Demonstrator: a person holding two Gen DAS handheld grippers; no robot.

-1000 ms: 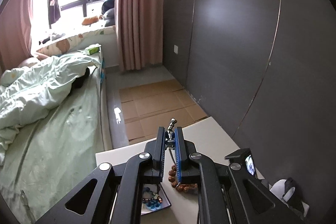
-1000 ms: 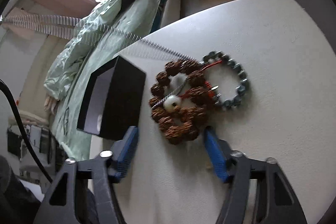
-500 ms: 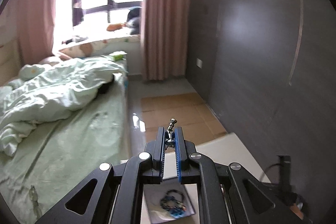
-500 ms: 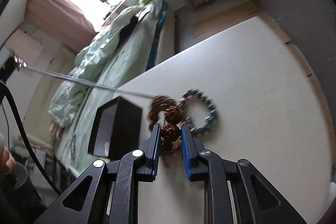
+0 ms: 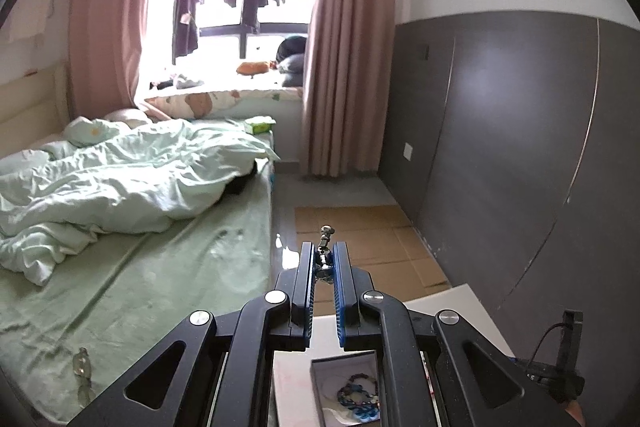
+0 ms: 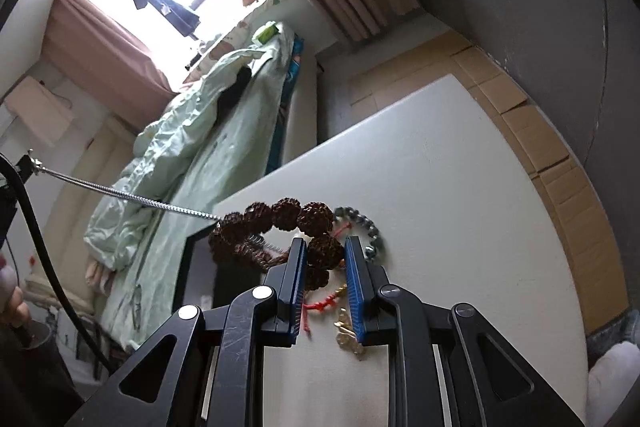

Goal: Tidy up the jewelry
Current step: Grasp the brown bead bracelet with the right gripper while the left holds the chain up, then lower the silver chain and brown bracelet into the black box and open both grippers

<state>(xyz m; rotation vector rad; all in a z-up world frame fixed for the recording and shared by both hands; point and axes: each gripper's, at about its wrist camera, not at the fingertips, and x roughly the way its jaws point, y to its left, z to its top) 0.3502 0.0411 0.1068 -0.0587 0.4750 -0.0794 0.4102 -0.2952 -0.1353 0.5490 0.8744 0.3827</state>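
My left gripper (image 5: 324, 259) is shut on the clasp end of a silver chain (image 5: 326, 247), held high above the white table (image 5: 452, 303). In the right wrist view the chain (image 6: 120, 193) runs taut from the upper left down to the brown bead bracelet (image 6: 280, 215). My right gripper (image 6: 326, 259) is shut on the brown bead bracelet and holds it lifted off the table (image 6: 440, 207). A grey bead bracelet (image 6: 370, 231) lies just behind it. A red cord with gold charms (image 6: 344, 327) hangs below the fingers. An open box (image 5: 348, 387) holds blue beads (image 5: 358, 393).
A black box (image 6: 204, 275) stands on the table left of my right gripper. A bed with green bedding (image 5: 120, 227) lies to the left. A grey wall (image 5: 520, 147) is on the right. Cardboard (image 5: 360, 227) covers the floor beyond the table.
My right gripper closed on the brown bead bracelet and lifted it. My left gripper rose with the chain end, pulling the chain taut.
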